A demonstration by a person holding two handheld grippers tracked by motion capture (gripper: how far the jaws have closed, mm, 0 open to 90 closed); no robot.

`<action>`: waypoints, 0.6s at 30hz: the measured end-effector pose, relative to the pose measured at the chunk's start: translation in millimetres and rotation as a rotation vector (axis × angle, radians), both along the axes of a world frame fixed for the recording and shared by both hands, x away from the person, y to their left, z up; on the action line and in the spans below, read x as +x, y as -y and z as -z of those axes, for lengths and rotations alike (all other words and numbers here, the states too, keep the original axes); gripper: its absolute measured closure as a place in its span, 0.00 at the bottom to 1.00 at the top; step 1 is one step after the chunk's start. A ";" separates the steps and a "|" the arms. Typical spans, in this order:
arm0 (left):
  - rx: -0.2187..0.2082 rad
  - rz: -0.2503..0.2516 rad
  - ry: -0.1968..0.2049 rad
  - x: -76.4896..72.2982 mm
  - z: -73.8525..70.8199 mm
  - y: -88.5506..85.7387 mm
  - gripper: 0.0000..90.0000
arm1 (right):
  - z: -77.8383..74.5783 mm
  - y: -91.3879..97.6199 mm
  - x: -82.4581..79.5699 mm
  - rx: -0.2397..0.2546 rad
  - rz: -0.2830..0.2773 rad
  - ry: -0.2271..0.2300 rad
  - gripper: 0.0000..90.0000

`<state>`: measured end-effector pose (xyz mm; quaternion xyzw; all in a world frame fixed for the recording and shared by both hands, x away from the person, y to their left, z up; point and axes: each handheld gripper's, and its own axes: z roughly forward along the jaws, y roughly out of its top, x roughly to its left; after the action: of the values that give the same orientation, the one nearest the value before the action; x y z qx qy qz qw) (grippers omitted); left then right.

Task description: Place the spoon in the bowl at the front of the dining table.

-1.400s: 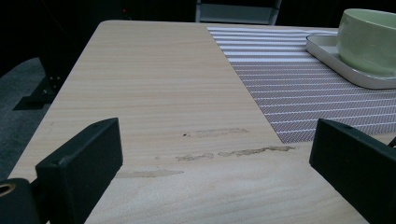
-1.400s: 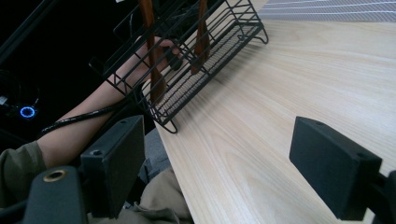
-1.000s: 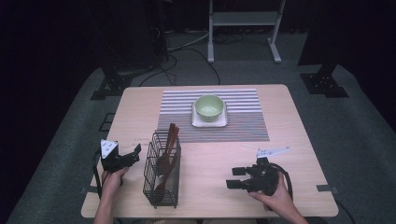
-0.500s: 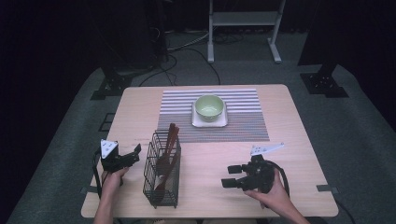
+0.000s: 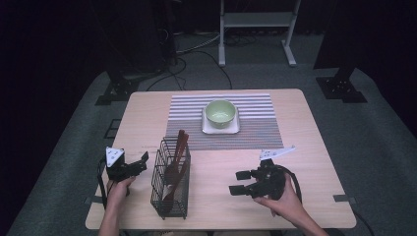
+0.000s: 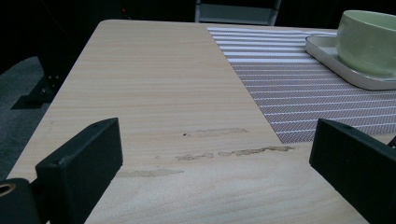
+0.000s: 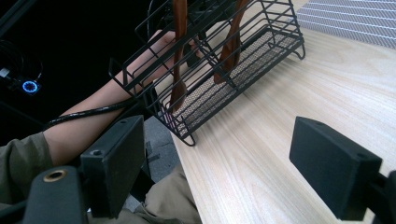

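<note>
Both sets of fingers stand spread and grip nothing: the right gripper (image 5: 237,182) has its jaws wide apart and aimed toward the wire basket (image 5: 170,181), while the left gripper (image 5: 140,162) rests just beside the basket's other side, its jaws parted over bare wood.

From largest to smallest: the counter (image 5: 305,142) carries a striped placemat (image 5: 255,135) across its far middle, and on that a white square plate (image 5: 220,128) with a pale green bowl (image 5: 220,112) seated in it. Nearer the person, well apart from the mat's centre, stands the wire basket, upright, with two brown wooden utensils (image 7: 179,51) leaning inside it; in the right gripper view their lower ends reach the mesh floor.

As I judge it, the work has barely begun. Nothing has left the basket, the bowl looks empty, and the right gripper seems to be lining up on the utensils. Reaching, gripping, lifting out and placing all remain.
</note>
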<state>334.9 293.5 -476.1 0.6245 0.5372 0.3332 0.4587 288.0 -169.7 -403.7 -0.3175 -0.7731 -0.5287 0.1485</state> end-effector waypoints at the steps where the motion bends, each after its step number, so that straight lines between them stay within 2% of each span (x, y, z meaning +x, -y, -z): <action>1: -0.001 0.000 0.000 0.0 0.0 0.0 0.02 | -1.2 -0.9 0.1 -0.001 -0.002 -0.002 0.19; 18: -0.004 0.001 0.002 -0.1 0.2 -0.3 0.02 | -14.6 -15.0 2.6 -0.011 -0.036 0.013 0.19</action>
<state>334.8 293.8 -476.3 0.6235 0.5370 0.3327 0.4607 290.6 -154.7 -389.1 -0.3011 -0.7825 -0.5237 0.1511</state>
